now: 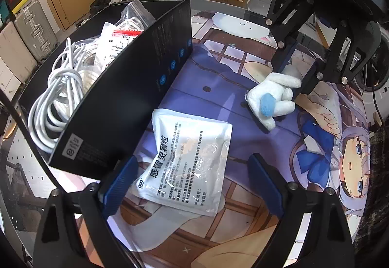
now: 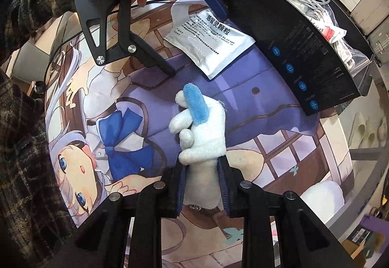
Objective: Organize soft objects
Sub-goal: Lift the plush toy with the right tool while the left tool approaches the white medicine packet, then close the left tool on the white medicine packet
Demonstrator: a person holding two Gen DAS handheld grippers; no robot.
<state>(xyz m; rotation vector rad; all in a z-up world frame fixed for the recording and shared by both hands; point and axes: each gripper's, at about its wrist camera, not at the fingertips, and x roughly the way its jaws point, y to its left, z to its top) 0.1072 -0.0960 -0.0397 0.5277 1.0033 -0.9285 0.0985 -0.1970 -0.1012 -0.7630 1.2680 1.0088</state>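
A: Where's the plush toy?

B: The white plush toy [image 2: 201, 132] with a blue patch lies on the anime-print mat [image 2: 243, 88], roughly in the middle. The right tongs [image 2: 203, 185] are pinching its lower end; both blue pads press into the white fabric, one on each side. From the left wrist view the same plush toy [image 1: 272, 100] shows at the tips of the right tongs [image 1: 295, 68], its stubby limbs sticking out toward the camera.

A: And the left tongs?

B: The left tongs [image 1: 194, 183] are spread wide, holding nothing. They hover over a white medicine sachet [image 1: 189, 161] printed with Chinese text, which lies flat on the mat between the two blue pads. I cannot tell whether either pad touches it.

A: What's beside the sachet?

B: A black box [image 1: 126, 88] stands just beside it, on the left in the left wrist view, its long wall facing the mat. Inside sit a coiled white cable [image 1: 56, 95] and clear plastic bags [image 1: 121, 32]. In the right wrist view the medicine sachet [image 2: 211, 39] lies with one corner against the black box [image 2: 291, 49].

A: And underneath?

B: The mat covers a glass counter [image 1: 231, 4].
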